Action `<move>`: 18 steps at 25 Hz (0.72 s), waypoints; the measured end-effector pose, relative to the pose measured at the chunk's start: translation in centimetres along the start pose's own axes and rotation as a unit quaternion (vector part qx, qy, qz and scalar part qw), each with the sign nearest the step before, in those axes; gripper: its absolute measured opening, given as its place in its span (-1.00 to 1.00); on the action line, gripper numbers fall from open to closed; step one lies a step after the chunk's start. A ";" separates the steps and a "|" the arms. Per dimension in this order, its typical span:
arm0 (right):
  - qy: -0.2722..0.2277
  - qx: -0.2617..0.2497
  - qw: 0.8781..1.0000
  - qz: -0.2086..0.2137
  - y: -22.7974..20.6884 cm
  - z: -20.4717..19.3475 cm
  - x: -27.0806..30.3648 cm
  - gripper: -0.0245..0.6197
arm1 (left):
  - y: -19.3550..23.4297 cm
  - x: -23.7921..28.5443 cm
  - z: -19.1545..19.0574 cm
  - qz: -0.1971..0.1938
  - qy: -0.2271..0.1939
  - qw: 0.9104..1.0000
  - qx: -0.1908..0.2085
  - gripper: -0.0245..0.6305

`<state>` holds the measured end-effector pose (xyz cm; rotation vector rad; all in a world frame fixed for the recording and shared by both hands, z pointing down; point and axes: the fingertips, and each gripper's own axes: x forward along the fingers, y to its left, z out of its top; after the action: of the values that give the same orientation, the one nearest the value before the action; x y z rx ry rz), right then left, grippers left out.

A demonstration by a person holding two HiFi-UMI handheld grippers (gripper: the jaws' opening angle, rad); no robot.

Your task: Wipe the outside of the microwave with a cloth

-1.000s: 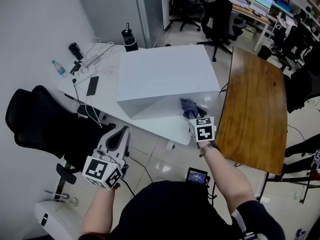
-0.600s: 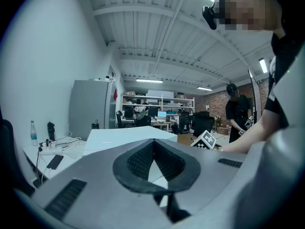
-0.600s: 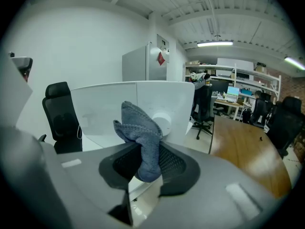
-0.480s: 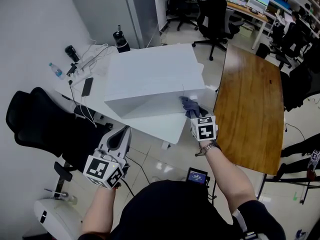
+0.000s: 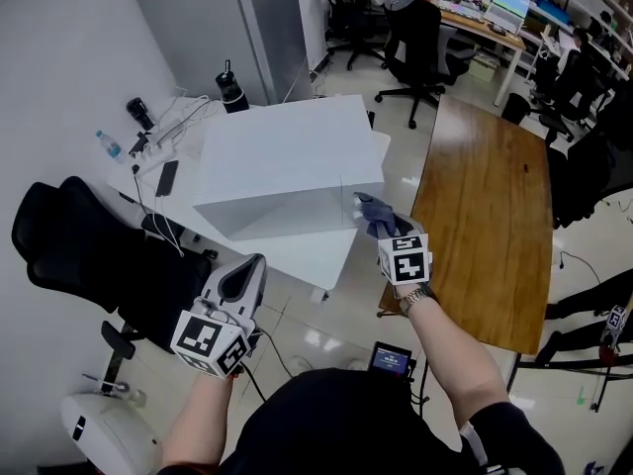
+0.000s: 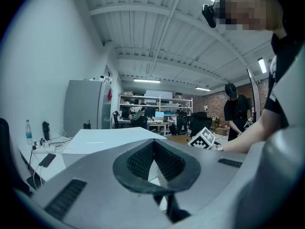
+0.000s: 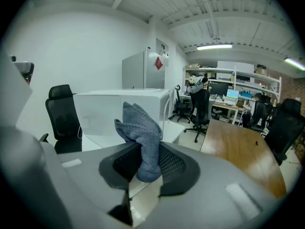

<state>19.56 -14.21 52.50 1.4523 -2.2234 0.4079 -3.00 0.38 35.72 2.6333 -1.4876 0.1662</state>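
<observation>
On the white bench [image 5: 302, 253] sits the white microwave [image 5: 287, 156]. At its near right corner the right gripper [image 5: 382, 229] holds up a grey-blue cloth [image 5: 373, 213], its fingers [image 7: 174, 165] clamped on the bunched fabric; whether cloth meets microwave is unclear. Off the bench, beside a black chair [image 5: 79, 255], the left gripper [image 5: 249, 265] hangs with fingers [image 6: 136, 159] pressed together, empty.

The person wears a black short-sleeved top [image 5: 336, 424] and a metal-banded wristwatch [image 5: 416, 294] at five o'clock in the head view; the left gripper [image 5: 245, 270], at seven o'clock, and the right gripper [image 5: 382, 234] share pale grey shells, dark ribbed pads [image 6: 138, 159] and white cubes [image 5: 210, 341] bearing black square markers.
</observation>
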 end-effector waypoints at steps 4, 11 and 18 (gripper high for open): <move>-0.011 -0.002 1.000 0.007 -0.9 0.4 -1.9 -0.61 | -2.2 1.1 -0.4 -0.009 0.005 1.000 -0.004 -0.91; -0.034 -0.008 0.998 0.059 0.2 1.6 -5.8 -0.61 | -5.4 3.2 -0.9 -0.026 0.010 1.000 -0.004 -0.91; -0.081 -0.057 0.977 0.189 6.1 4.3 -11.9 -0.61 | -9.4 4.0 -0.7 -0.092 0.001 0.996 -0.014 -0.74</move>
<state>17.15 -4.49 42.68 1.0327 -2.6150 0.2821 7.06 1.94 36.61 2.7274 -1.2287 0.1312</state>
